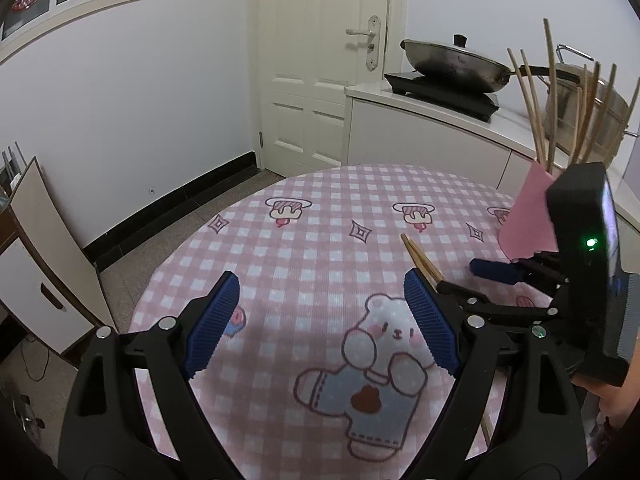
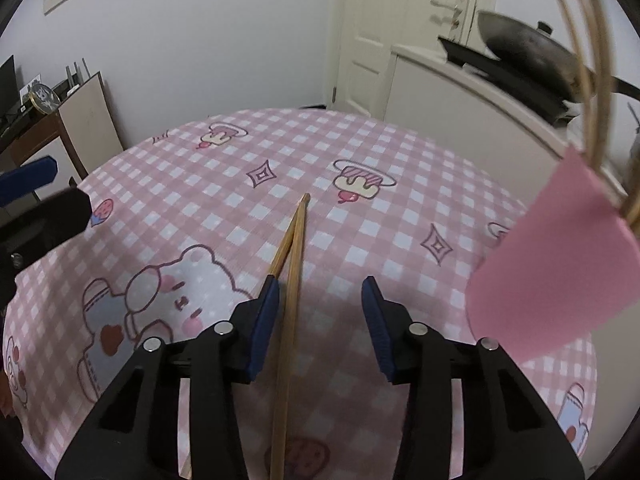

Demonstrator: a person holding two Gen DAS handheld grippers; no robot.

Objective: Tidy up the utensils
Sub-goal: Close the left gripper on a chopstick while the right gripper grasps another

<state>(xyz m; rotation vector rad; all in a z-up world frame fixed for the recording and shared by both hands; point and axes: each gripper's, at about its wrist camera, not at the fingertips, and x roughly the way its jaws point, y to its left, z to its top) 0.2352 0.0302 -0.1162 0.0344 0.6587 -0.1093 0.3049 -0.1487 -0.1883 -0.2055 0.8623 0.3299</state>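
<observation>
A pair of wooden chopsticks (image 2: 294,264) lies on the pink checked tablecloth (image 2: 360,216), tips pointing away from me. My right gripper (image 2: 320,282) hangs over their near half. One stick runs through the gap between the blue pads and the other passes under the left finger. The pads stand apart and do not press on the wood. In the left wrist view the same chopsticks (image 1: 418,254) lie just beyond my right gripper (image 1: 457,276). My left gripper (image 1: 322,280) is wide open over the bear print, with nothing between its pads. A pink holder (image 2: 552,272) at the right holds several upright chopsticks (image 2: 592,100).
The round table's far edge (image 1: 360,168) drops to the floor. Behind it a white counter (image 1: 420,120) carries a wok (image 1: 452,64) on a cooktop and a steel pot (image 1: 580,112). A white door (image 1: 320,60) is at the back and a cabinet (image 1: 40,280) at the left.
</observation>
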